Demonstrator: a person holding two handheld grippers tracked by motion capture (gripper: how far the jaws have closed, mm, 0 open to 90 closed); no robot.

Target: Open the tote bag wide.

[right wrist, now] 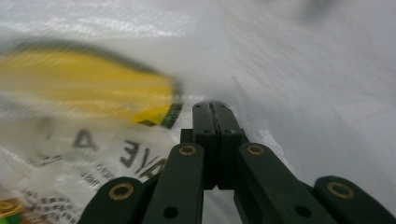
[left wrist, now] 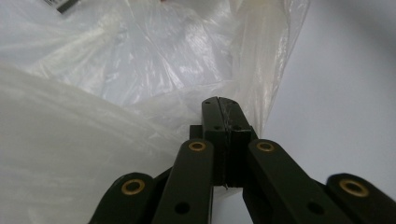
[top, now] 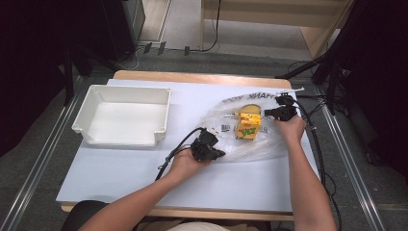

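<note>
Holding the clear plastic bag [top: 250, 130] with both grippers, left gripper [top: 215, 153] and right gripper [top: 278, 112] each clamped on its film, we have yet to move the yellow carton [top: 249, 126] inside to the empty white bin [top: 122, 115].

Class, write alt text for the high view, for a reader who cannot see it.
A person's two grippers, left gripper and right gripper, pinch opposite edges of a clear plastic bag lying on a white table. A yellow carton shows through the bag; an empty white tray sits to its left.
</note>
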